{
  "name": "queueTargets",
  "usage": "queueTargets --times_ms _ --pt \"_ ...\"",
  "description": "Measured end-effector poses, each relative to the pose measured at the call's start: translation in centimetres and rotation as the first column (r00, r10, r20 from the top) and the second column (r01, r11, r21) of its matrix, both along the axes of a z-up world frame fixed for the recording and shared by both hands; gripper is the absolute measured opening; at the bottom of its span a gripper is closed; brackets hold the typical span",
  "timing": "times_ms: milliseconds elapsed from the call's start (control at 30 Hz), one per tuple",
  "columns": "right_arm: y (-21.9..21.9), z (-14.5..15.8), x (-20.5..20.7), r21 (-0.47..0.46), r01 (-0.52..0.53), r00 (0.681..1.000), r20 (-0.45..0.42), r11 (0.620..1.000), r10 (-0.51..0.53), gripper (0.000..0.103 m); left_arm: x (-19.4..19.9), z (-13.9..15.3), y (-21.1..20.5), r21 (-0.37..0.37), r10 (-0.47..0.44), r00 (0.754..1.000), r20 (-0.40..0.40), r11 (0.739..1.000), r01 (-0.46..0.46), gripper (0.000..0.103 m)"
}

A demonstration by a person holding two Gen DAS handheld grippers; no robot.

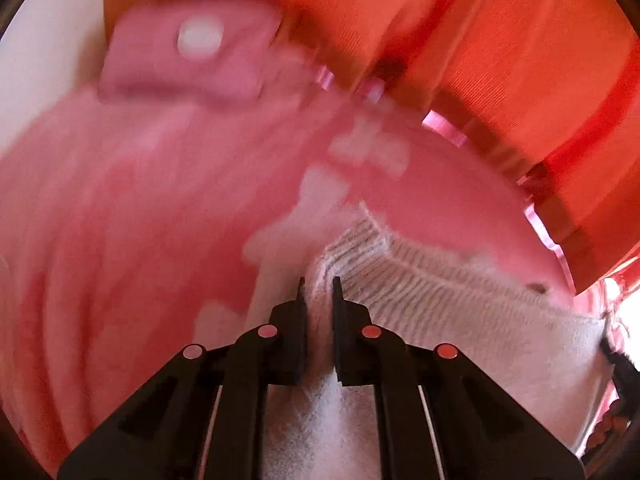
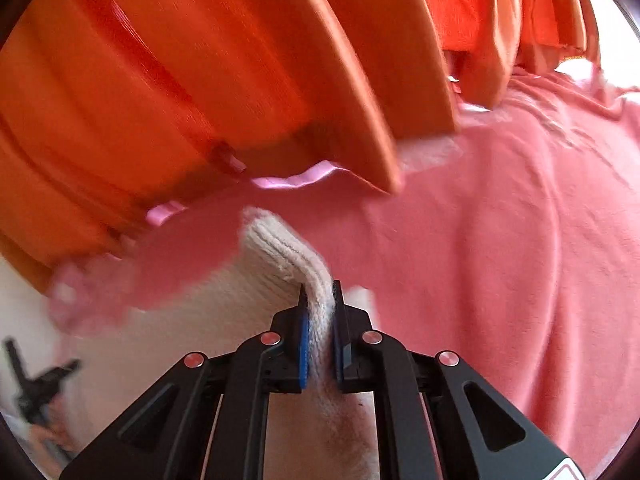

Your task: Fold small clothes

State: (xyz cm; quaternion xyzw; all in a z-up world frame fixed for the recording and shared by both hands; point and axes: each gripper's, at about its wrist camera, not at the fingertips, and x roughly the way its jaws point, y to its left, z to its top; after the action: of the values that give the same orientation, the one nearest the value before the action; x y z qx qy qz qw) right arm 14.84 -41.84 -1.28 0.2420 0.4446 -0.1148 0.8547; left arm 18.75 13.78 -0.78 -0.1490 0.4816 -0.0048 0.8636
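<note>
Both clamped on white sock [image 1: 440, 300] — left gripper [image 1: 318, 282] and right gripper [image 2: 319, 286] pinching separate spots, sock stretched between them over pink cloth [image 2: 500, 220].

I get warm daylight glowing through the orange curtain [image 1: 520, 60], tinting both views red. White glare burns out the right edges. Motion blur smears the pink bedding [image 2: 500, 240], worst in my left view. Fisheye bending and dark vignetting frame every corner.

Orange curtain [image 2: 200, 80] behind pink bedspread [image 2: 500, 260]
</note>
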Motion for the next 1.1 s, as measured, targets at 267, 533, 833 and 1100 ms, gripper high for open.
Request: queueTargets --times_ms 267,533,833,1100 --pt "2.2 5.1 -2.1 -0.056 -0.020 0.987 0.157 0.998 0.028 0.018 -1.9 3.1 -1.3 0.060 0.019 0.996 0.092 0.998 -0.024 0.020" --pt "20.0 4.7 -1.7 -0.022 -0.649 0.750 0.152 0.761 0.644 0.020 -7.4 6.2 -12.2 0.002 -0.419 0.880 0.224 0.903 0.429 0.073" --pt "10.1 1.8 -0.3 -0.020 -0.422 0.907 -0.003 0.906 0.422 0.002 -4.9 1.3 -7.8 0.323 -0.287 0.958 0.025 0.909 0.264 0.072" --pt "-2.2 3.5 -2.1 0.058 0.039 0.995 0.087 0.998 -0.044 0.053 -1.8 2.5 0.9 0.086 0.036 0.998 0.048 0.995 -0.040 0.085"
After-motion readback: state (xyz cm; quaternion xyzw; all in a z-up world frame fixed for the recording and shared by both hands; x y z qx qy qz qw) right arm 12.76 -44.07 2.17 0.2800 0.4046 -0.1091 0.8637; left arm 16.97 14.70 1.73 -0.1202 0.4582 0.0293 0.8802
